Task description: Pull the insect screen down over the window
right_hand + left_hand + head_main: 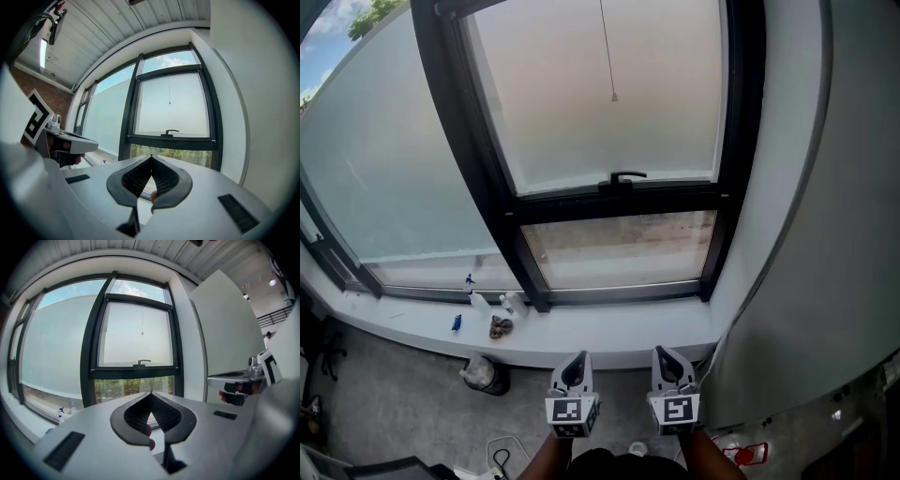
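A black-framed window (619, 202) faces me. Its upper pane (600, 94) looks milky, and a thin pull cord (613, 94) with a small end bead hangs in front of it. A black handle (622, 177) sits on the crossbar below. The cord (142, 333) and handle (143, 362) show again in the left gripper view, and the cord (169, 102) also in the right gripper view. My left gripper (578, 358) and right gripper (667, 352) are side by side, low, well short of the window. Both point at it, shut and with nothing in them.
A white sill (609, 333) runs under the window. On its left stand spray bottles (480, 302) and small items (500, 327). A dark bin (484, 374) stands on the floor below. A white wall (825, 234) juts out at the right. A large frosted pane (384, 159) fills the left.
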Demonstrator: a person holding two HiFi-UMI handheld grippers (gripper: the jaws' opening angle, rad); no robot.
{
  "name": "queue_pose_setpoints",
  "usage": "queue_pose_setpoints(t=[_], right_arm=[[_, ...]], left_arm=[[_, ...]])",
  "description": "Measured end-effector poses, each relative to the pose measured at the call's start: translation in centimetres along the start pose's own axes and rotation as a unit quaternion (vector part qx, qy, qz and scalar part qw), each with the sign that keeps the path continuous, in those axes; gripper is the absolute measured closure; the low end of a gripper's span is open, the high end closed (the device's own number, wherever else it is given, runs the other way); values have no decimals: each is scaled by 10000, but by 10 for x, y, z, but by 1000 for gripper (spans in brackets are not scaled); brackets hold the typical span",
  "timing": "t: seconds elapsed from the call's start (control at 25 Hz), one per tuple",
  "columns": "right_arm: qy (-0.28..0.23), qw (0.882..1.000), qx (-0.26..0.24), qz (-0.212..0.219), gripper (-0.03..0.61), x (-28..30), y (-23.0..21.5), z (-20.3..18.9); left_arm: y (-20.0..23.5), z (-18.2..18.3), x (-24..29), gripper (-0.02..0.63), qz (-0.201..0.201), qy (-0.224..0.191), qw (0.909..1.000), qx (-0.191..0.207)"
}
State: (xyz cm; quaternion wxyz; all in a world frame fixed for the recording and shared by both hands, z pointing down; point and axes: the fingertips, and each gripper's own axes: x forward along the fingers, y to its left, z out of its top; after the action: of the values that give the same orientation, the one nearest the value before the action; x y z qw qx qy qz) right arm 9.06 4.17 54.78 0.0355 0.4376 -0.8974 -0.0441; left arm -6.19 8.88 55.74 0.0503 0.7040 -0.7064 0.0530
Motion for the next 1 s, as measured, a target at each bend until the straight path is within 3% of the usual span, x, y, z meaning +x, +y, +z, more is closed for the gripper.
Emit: queue_pose_setpoints(t=[0.32, 0.6, 0.76, 1.0], right_arm=[[1, 10000, 16, 79, 575, 32, -18, -3], [400, 9987, 134, -296, 577, 83, -49, -19], [334, 9989, 192, -254, 575, 121, -57, -15], [354, 9988, 167, -310, 575, 182, -62, -10]], left_arm=[[6, 4, 32, 612, 87, 16, 10000, 6], [17, -2, 87, 612, -83, 35, 9998, -172], [41, 16, 125, 612, 33, -53, 10000, -57], [72, 28, 183, 612, -132, -82, 9998, 147]])
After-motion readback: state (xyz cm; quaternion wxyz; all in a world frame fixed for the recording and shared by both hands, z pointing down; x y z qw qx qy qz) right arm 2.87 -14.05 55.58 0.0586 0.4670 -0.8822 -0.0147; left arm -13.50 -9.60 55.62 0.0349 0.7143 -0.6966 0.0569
